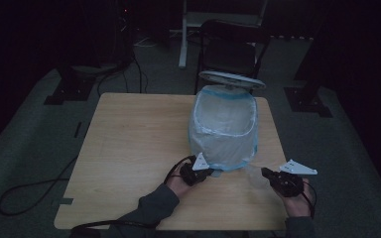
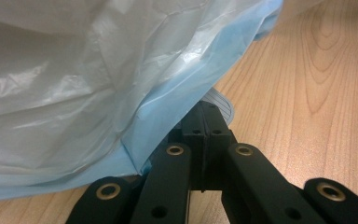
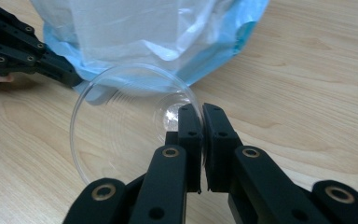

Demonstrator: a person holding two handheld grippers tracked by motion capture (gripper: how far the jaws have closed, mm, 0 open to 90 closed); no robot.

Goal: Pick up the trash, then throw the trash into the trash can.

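Cup (image 3: 121, 135) looks clear plastic, tipped sideways just above the table (image 3: 307, 84) near the bagged bin (image 1: 223, 126). My right gripper (image 3: 201, 116) is clamped on its rim; left gripper (image 2: 207, 116) pinches the bag's blue edge (image 2: 168, 116).

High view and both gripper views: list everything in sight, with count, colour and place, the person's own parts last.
Table: one, light wood, centre.
Bin: one, lined with a pale blue-edged bag, on the table's right half.
Lid: one, grey-white, raised behind the bin.
Clear plastic cup: one, transparent, rim pinched by the right gripper.
Chair: one, black, beyond the table.
Cables: black, on the floor at left.
Left gripper: black, shut at the bin's base.
Right gripper: black, right of the bin.
Hands, grey sleeves: two, bottom edge.
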